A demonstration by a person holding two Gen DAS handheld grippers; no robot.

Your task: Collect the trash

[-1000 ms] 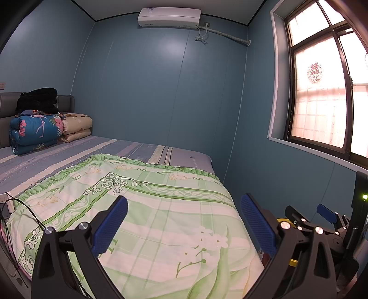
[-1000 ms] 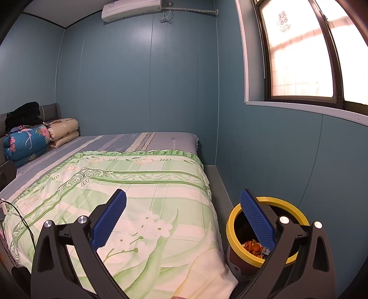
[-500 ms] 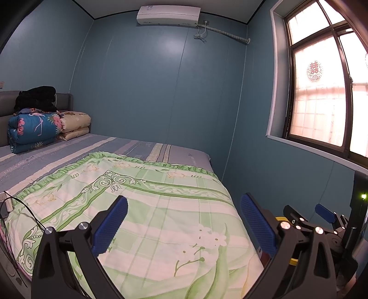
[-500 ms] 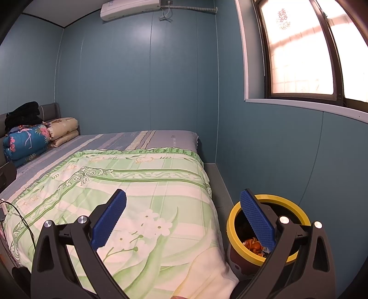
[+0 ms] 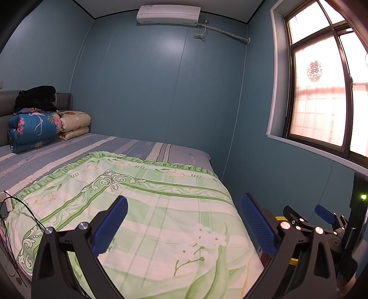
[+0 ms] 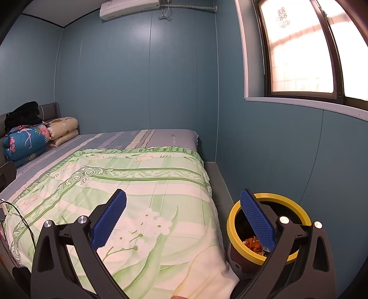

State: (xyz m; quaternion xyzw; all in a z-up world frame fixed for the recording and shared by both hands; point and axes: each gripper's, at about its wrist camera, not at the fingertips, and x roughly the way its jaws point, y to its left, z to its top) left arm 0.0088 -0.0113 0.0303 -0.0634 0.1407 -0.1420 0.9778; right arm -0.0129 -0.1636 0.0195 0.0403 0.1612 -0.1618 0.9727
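Bedroom, trash collection — both tools empty, bin partly filled.

Left gripper (image 5: 184,220) and right gripper (image 6: 182,218): jaws wide, holding nothing. Yellow-rimmed bin (image 6: 296,208), lower right of the right wrist view, beside the green quilt (image 6: 147,191); orange trash (image 6: 253,245) lies inside. No loose trash shows on the bed. Risks, judged — a right finger (image 6: 257,218) overlapping the rim could knock the bin over; the black cable (image 5: 25,209) at lower left could snag a sweeping jaw.

Both wrist cameras look forward from low at the near end of the bed (image 5: 147,207), facing the far blue wall, the right one nearer the window wall, sharing the green quilt (image 6: 142,184) and air conditioner (image 5: 169,13).
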